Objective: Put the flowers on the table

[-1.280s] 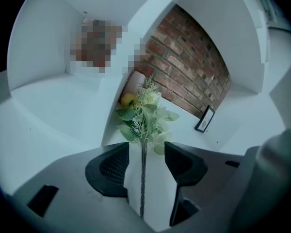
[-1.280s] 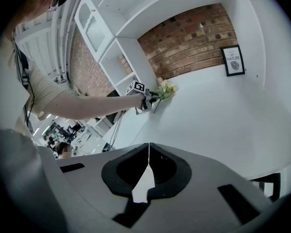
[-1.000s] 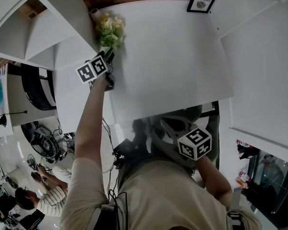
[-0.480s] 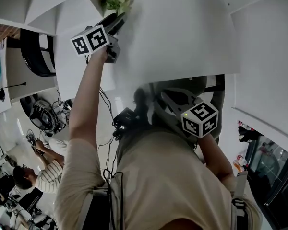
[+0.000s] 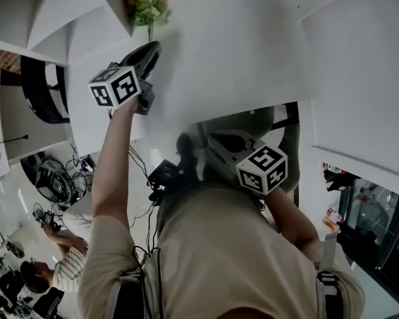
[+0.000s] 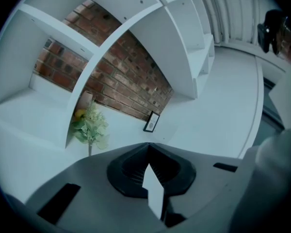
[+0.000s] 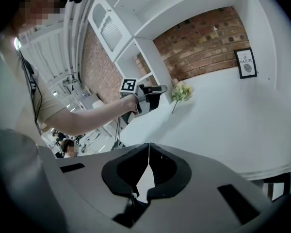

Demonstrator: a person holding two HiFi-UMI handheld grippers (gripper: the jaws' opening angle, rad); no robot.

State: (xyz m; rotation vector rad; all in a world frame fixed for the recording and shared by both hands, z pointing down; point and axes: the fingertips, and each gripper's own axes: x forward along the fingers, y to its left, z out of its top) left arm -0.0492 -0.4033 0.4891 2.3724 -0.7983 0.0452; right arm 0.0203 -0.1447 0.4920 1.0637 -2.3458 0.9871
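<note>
The flowers (image 5: pixel 148 4) are found at the far left corner of the white table (image 5: pixel 239 65), just beside the side panel of the shelf unit (image 5: pixel 60 18). They appear to be lying flat, with the long axis run from back to front. The yellow and green heads are turned toward the brick wall (image 6: pixel 126 76), and the thin stem is pointed toward the table's near edge.

The left gripper (image 5: pixel 151 47) is held over the left edge, near the stem's end, with no contact to be seen. Its jaws have just been closing and are pressed together with nothing between them.

The right gripper (image 7: pixel 149 147) is kept at the near edge, well apart from the flowers, and is likewise clenched on nothing.

A framed picture (image 7: pixel 246 62) is propped against the wall along the far edge, toward the right corner.
</note>
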